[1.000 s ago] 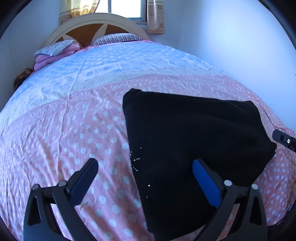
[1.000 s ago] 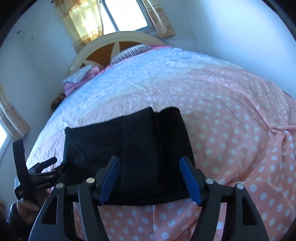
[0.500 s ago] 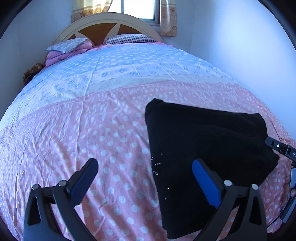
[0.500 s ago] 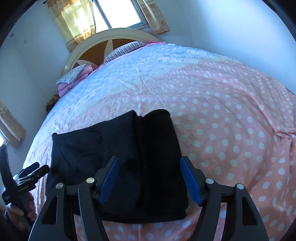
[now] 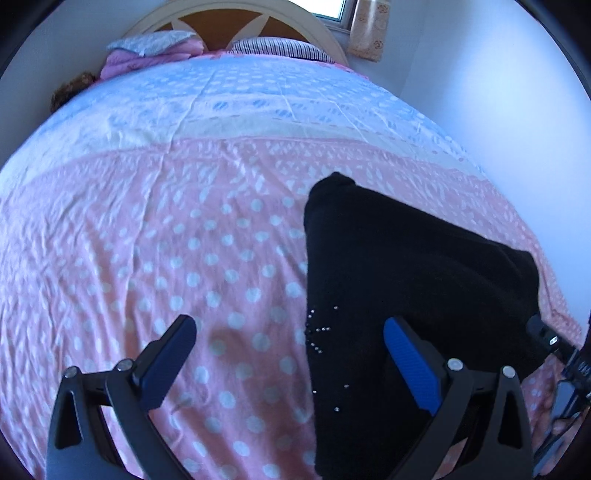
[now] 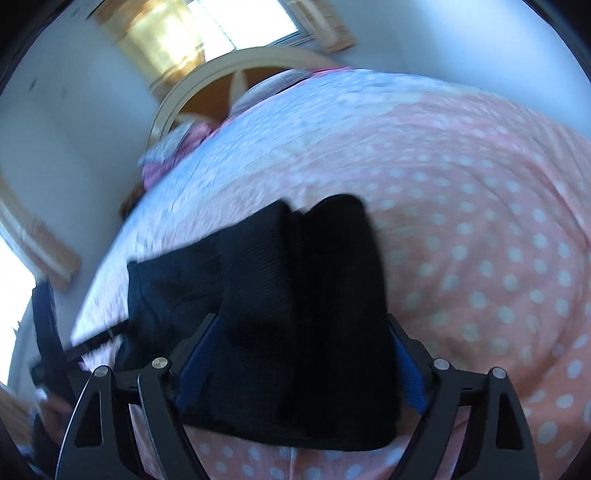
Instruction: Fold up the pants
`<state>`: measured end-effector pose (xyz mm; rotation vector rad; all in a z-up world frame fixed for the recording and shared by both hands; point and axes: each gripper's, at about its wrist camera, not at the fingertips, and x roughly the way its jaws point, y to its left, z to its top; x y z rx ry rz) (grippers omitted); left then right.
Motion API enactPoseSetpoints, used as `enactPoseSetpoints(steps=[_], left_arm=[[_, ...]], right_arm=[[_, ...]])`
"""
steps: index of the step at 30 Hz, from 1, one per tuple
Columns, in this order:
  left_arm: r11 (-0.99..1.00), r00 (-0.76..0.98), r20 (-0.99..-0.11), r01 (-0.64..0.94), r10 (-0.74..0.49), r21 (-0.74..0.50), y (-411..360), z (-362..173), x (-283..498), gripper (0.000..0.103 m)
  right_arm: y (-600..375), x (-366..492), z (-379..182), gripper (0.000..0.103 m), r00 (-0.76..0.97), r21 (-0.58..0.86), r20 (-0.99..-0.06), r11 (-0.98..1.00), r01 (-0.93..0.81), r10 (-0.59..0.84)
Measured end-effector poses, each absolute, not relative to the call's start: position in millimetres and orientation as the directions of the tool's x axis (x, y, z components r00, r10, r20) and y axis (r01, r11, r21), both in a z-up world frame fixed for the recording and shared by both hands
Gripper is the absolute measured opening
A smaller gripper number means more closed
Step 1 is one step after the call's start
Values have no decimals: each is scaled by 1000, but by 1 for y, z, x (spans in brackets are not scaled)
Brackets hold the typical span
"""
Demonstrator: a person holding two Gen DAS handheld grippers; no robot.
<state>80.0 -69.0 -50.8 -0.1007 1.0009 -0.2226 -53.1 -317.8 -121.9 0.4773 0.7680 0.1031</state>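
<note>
The black pants (image 5: 399,295) lie folded in a flat bundle on the pink polka-dot bed cover (image 5: 166,258). Small shiny studs dot their near left edge. My left gripper (image 5: 291,354) is open, its right finger over the pants' near edge and its left finger over bare cover. In the right wrist view the pants (image 6: 295,295) show a layered fold with a seam down the middle. My right gripper (image 6: 299,362) is open, low over the pants' near end, with the bundle lying between its fingers. The right wrist view is blurred.
A curved headboard (image 5: 258,14), pillows (image 5: 280,48) and pink bedding (image 5: 147,48) are at the far end of the bed. A white wall (image 5: 498,92) runs along the right. The other gripper (image 5: 554,343) shows at the right edge of the left wrist view.
My right gripper has dropped lower and closer onto the pants' near end. My left gripper has moved closer to the bed, with the pants sliding further right in its view.
</note>
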Motion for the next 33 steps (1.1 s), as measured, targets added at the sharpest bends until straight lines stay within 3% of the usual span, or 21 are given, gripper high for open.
enactPoseSetpoints(steps=[3, 8, 9, 10, 11, 13, 15, 20, 26, 33], left_arm=[[956, 486, -823, 143, -294, -256, -68, -57, 79, 103], [956, 521, -802, 163, -292, -242, -77, -62, 76, 103], [954, 528, -795, 172, -299, -245, -79, -61, 75, 94], [945, 532, -781, 204, -326, -256, -84, -58, 72, 82], [928, 519, -771, 253, -370, -275, -89, -55, 70, 47], [924, 533, -767, 322, -357, -207, -108, -45, 65, 35], [922, 548, -761, 347, -347, -171, -114, -40, 63, 22], [913, 545, -739, 319, -397, -255, -98, -33, 68, 16], [903, 585, -690, 324, -426, -282, -82, -12, 62, 15], [941, 699, -631, 246, -338, -232, -15, 31, 68, 15]], right_arm=[[-311, -46, -123, 86, 694, 404, -677, 912, 72, 245], [-298, -37, -123, 83, 661, 306, -728, 949, 78, 180], [-292, -37, -122, 80, 656, 255, -741, 964, 76, 145], [-285, -37, -119, 66, 658, 212, -743, 975, 59, 122], [-276, -38, -115, 56, 664, 177, -739, 984, 37, 108], [-263, -40, -108, 45, 670, 95, -740, 995, 24, 54], [-255, -42, -103, 41, 680, 54, -733, 998, 24, 23], [-270, -52, -89, 37, 718, 183, -692, 980, 74, 75], [-250, -60, -53, 36, 767, 207, -633, 978, 34, 107], [-177, -28, -7, 36, 798, 193, -564, 973, -123, 213]])
